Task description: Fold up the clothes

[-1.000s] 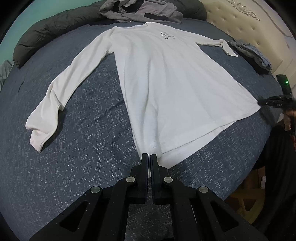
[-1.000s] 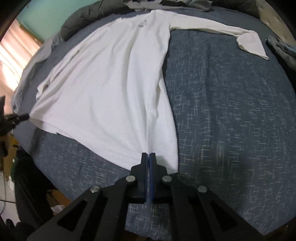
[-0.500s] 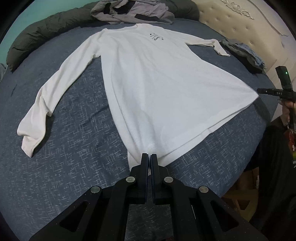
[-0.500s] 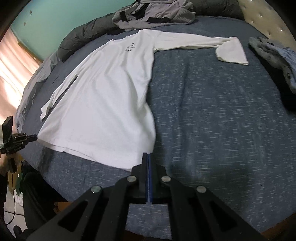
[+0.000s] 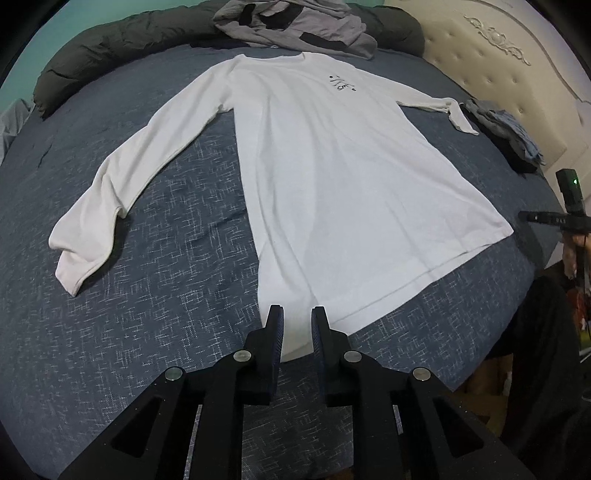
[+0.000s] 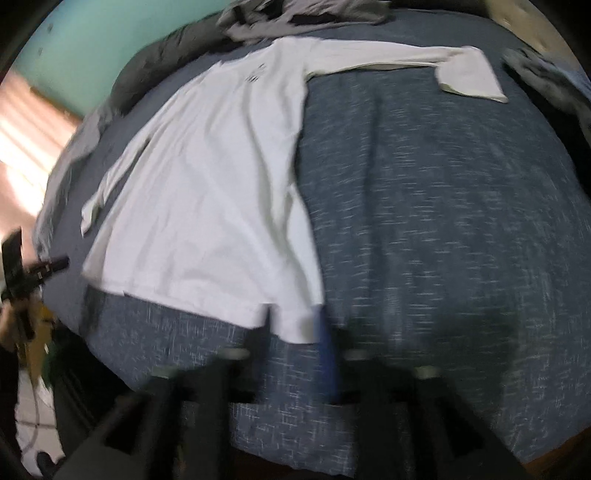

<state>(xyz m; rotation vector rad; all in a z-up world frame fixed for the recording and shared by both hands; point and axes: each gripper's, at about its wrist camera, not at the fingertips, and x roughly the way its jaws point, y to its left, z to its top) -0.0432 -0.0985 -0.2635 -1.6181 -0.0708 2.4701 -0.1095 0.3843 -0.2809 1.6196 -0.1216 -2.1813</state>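
Lying flat and face up on the bed [image 5: 155, 332], your shirt [image 5: 332, 192] is a white long-sleeved one with a small black print [image 5: 341, 84] high on the chest, near the round neck. Its body spreads smooth down the blue flecked cover, with only faint lengthwise creases, and a stitched hem runs along its near edge. One sleeve [image 5: 122, 192] angles out and down toward the left of the left wrist view, its cuff turned under a little; the other sleeve [image 6: 399, 59] reaches out straight toward the headboard [image 5: 517, 92], with its wide cuff end folded back. Your left claw [image 5: 297, 317] sits at one hem corner, its jaws parting, a narrow gap between them and the white cloth showing in that gap; the pads no longer press on it. Your right claw [image 6: 295, 325] is at the other hem corner, badly blurred, its jaws also parting, standing apart with the corner of the hem between them and loose from them. Beyond the neck lies a grey garment [image 5: 295, 26] on a dark rolled duvet [image 5: 110, 48], and a small heap of blue-grey clothes [image 5: 506, 136] lies near the straight sleeve's cuff.
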